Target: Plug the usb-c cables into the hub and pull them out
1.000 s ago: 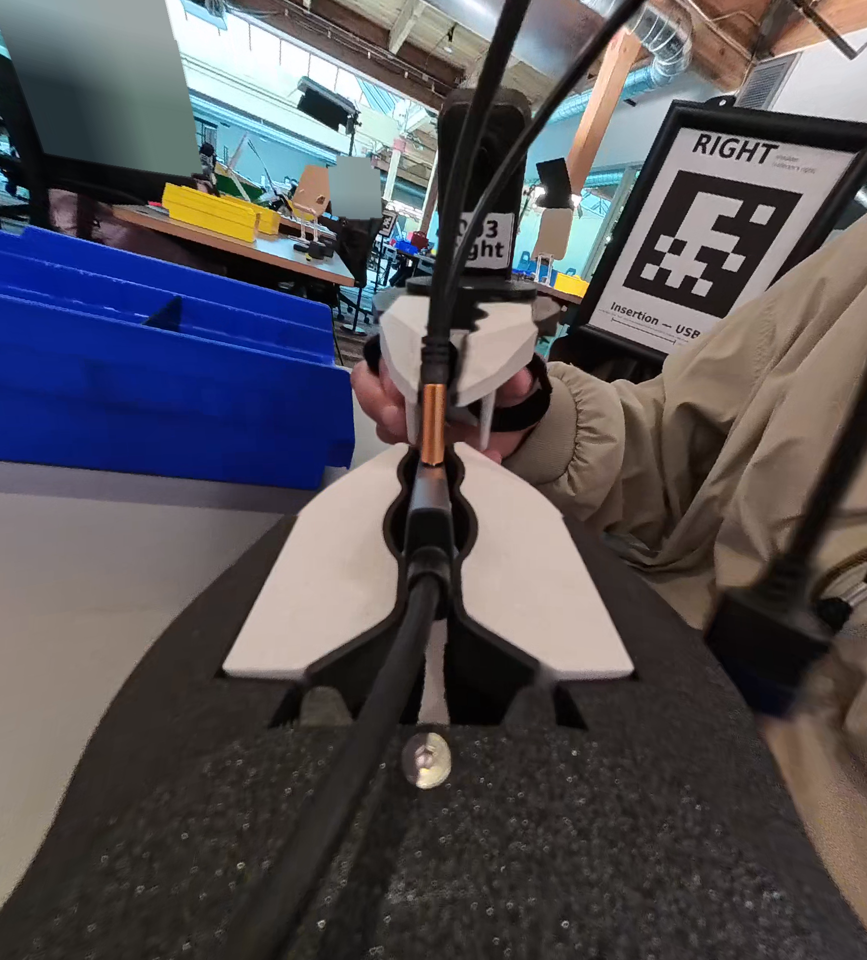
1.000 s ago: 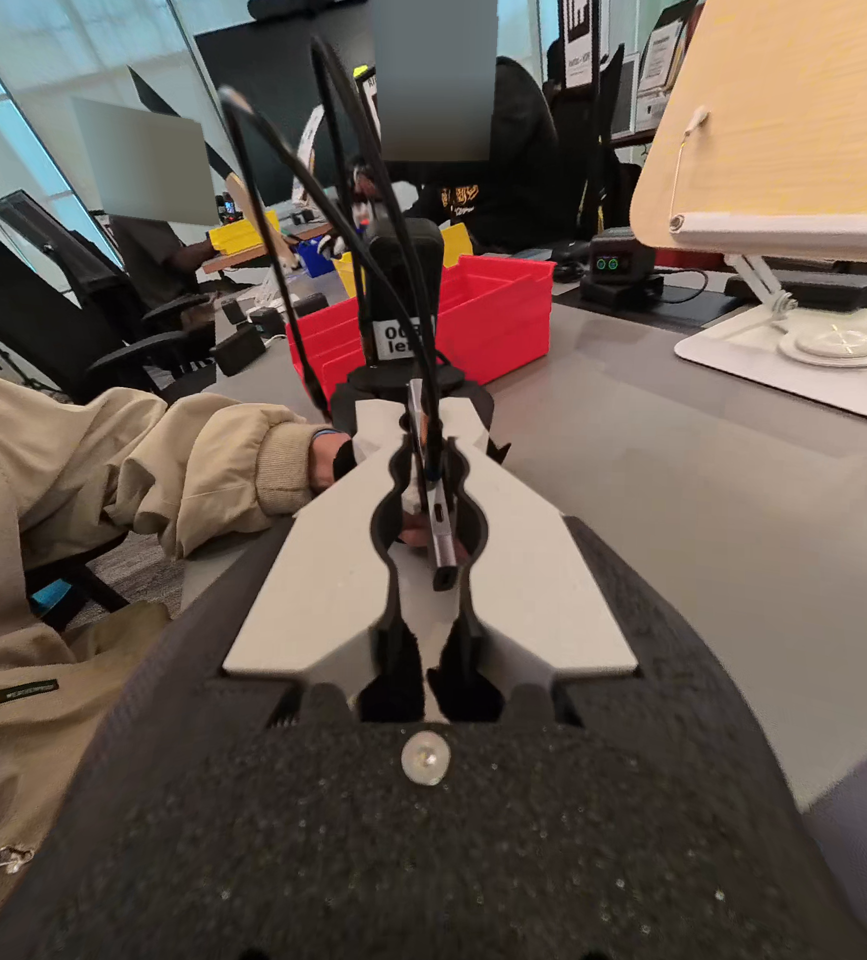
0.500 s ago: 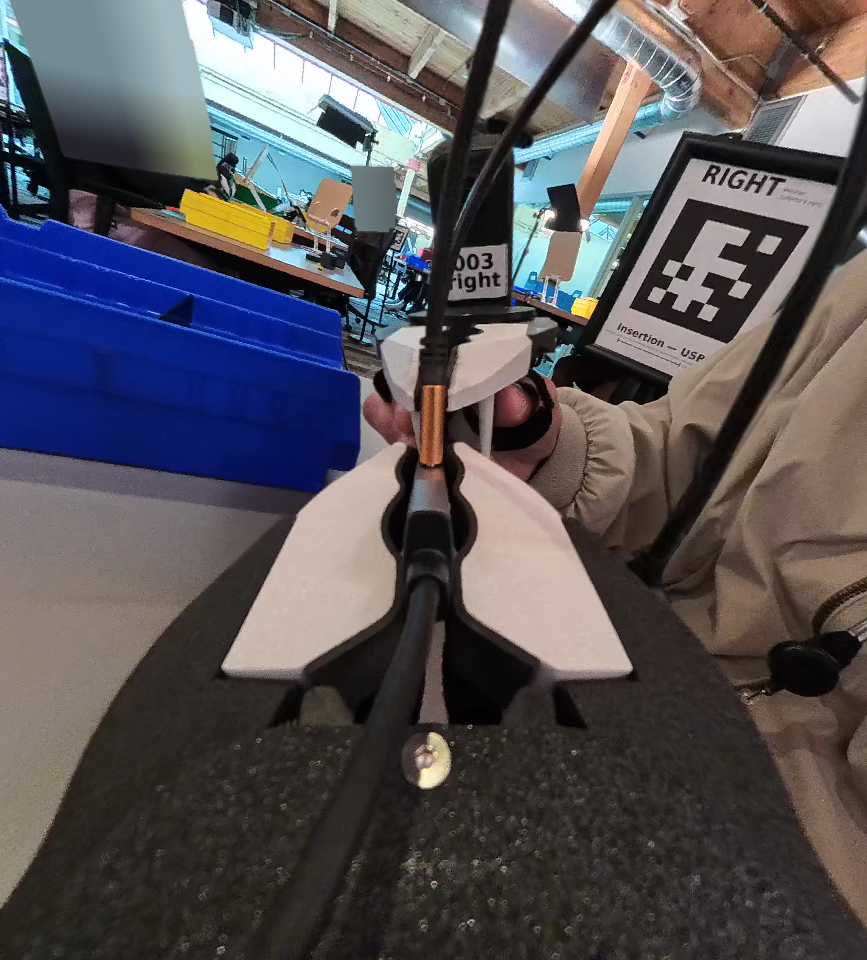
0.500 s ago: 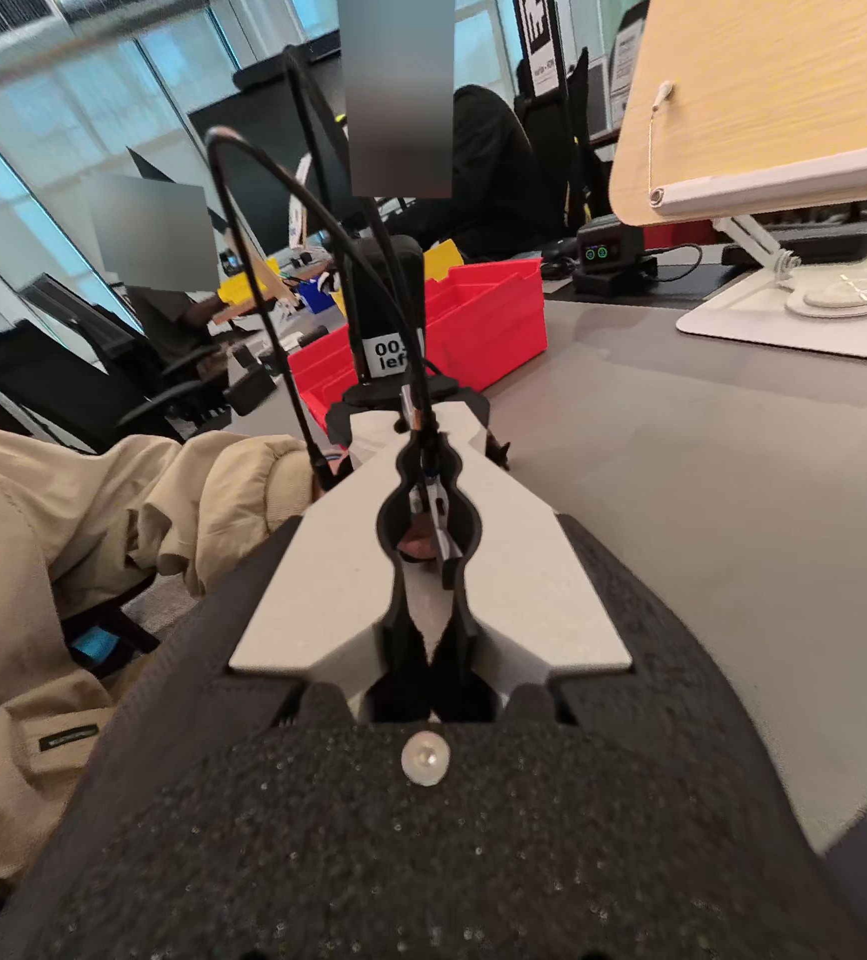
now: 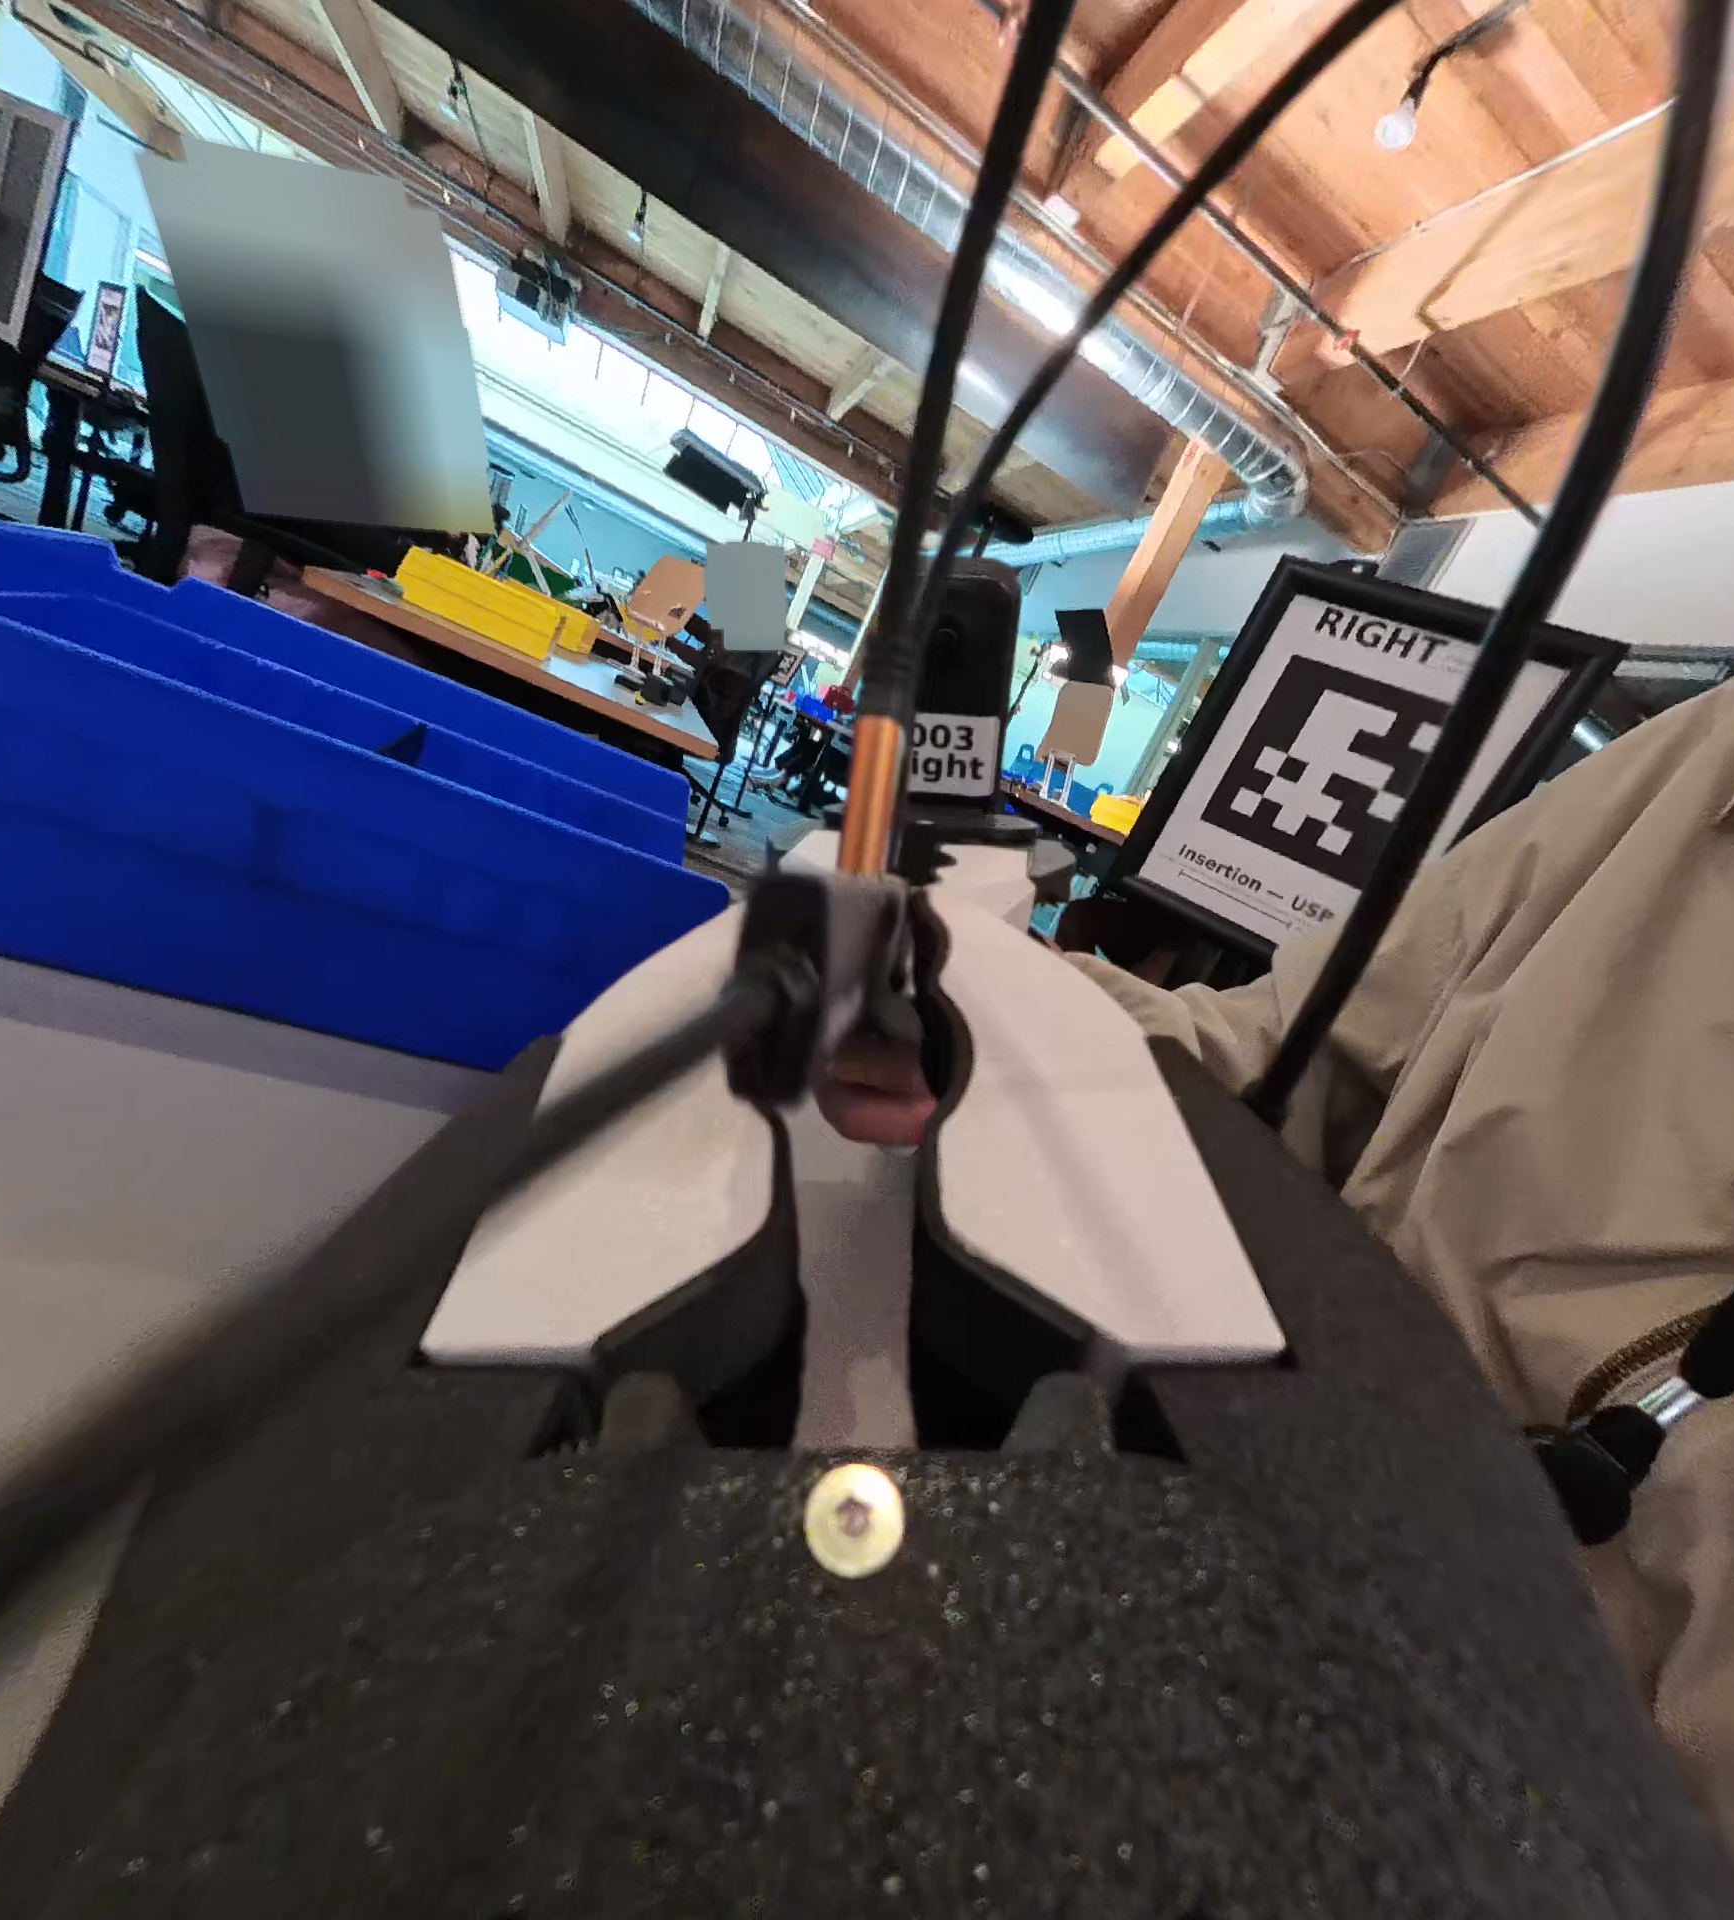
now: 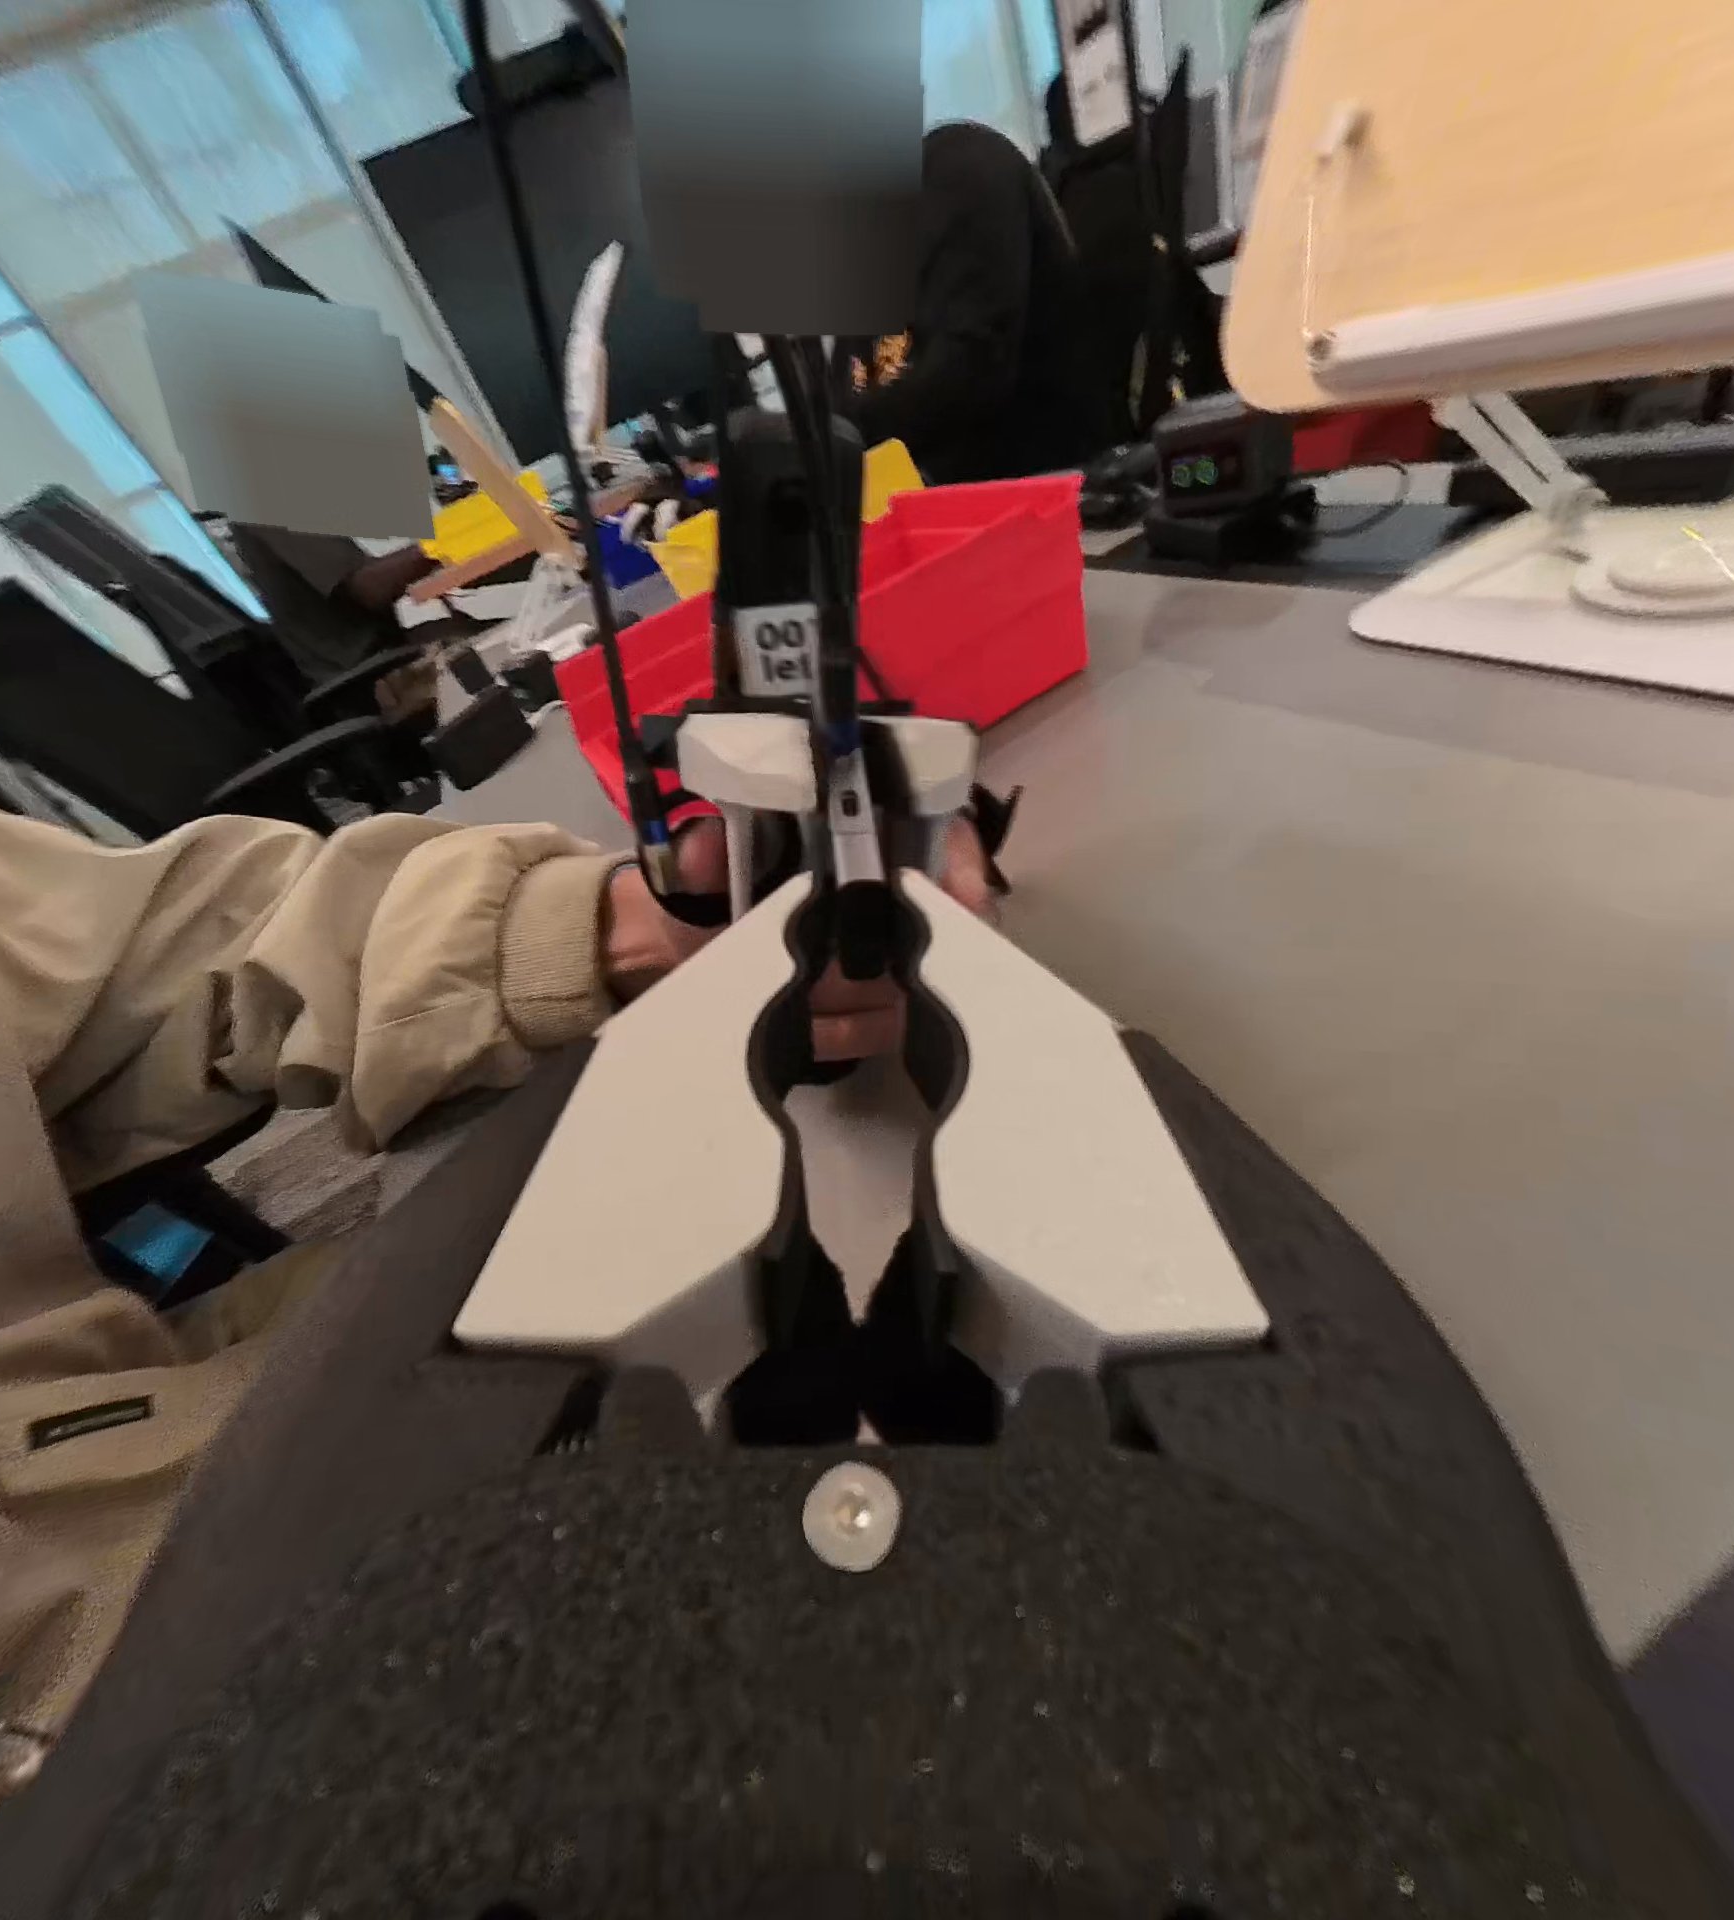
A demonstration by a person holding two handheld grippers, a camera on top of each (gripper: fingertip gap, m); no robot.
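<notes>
The grey hub [image 5: 858, 940] hangs tilted in front of my left gripper [image 5: 847, 997], whose jaws stand apart around it without clamping it. The hub's black tail cable [image 5: 634, 1060] runs down to the left. A copper-coloured USB-C plug [image 5: 868, 790] sits in the hub, its cable rising upward. In the right wrist view my right gripper [image 6: 856, 894] is shut on the dark near end of the hub [image 6: 850, 831]. The left gripper [image 6: 835, 842] faces it, open. A loose plug with a blue collar [image 6: 650, 831] dangles to the left, in no port.
A blue bin [image 5: 271, 810] stands left of the left gripper, and a framed marker sign [image 5: 1362, 769] stands behind. A beige sleeve [image 5: 1569, 1039] fills the right. A red bin [image 6: 946, 603] and a white stand with a wooden board [image 6: 1569, 582] sit on the grey table [image 6: 1362, 935]. My two grippers' fingertips are within a few centimetres of each other.
My left gripper has opened and let go of the hub's tail end. The hub has tilted, its tail cable swinging out to the left. The right gripper keeps its hold.
</notes>
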